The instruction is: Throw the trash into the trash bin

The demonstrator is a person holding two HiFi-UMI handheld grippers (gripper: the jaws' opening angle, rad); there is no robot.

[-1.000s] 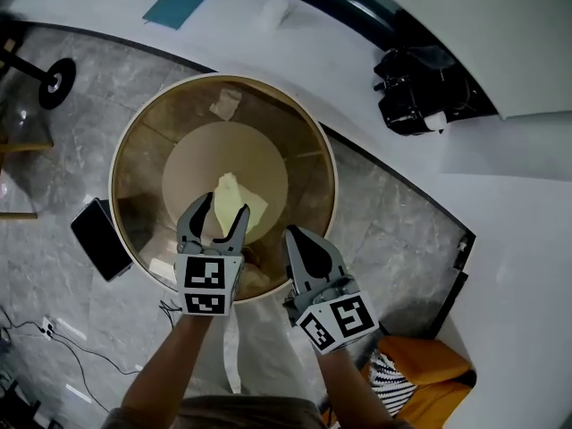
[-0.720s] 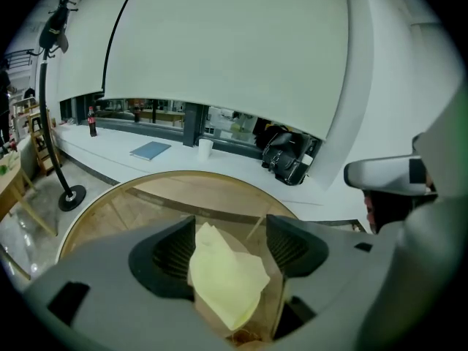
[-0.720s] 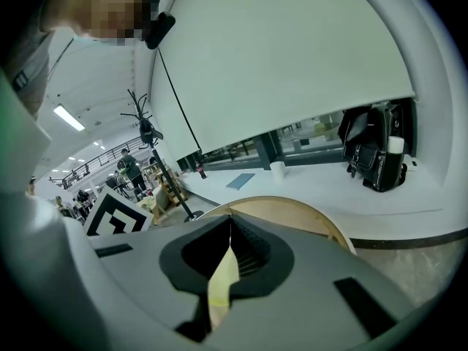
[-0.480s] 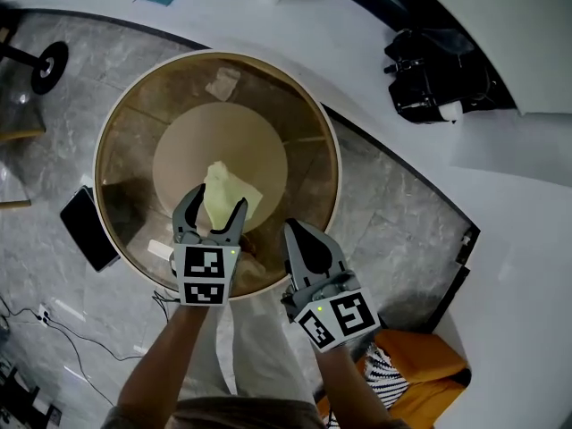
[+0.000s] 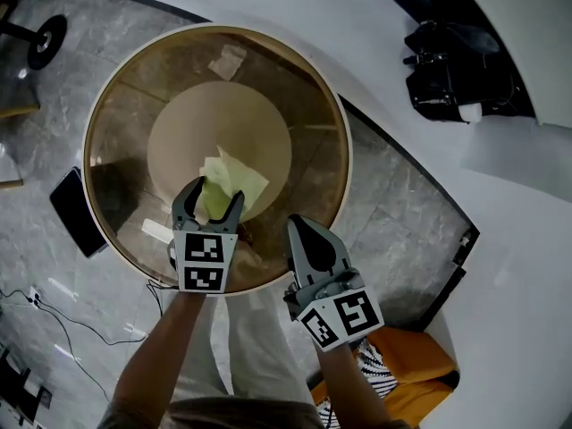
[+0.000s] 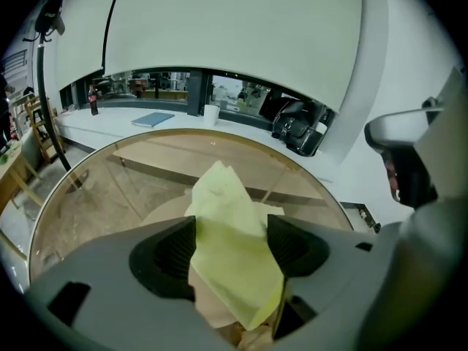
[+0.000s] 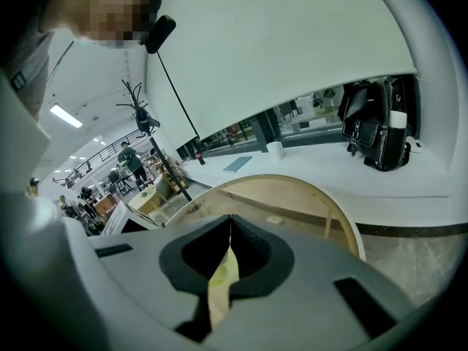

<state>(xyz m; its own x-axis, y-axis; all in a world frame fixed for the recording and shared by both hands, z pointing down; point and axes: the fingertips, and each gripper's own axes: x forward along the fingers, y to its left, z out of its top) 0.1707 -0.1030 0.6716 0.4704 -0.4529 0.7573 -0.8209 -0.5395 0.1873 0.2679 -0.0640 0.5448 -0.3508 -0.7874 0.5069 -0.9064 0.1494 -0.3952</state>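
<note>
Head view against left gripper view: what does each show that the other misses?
Only the head view: the dark phone and loose cables on the floor beside the bin. Only the left gripper view: the blue book and white cup on the counter. Both: the bin's round rim, the black bag, and the left gripper, whose jaws have just been opening, standing wide with the yellow-green paper between them.

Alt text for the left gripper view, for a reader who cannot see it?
A yellow paper sits between the open jaws of the left hand-held gripper, which have just been opening, above a round tan trash bin. Behind it, a white counter holds a black bag.
</note>
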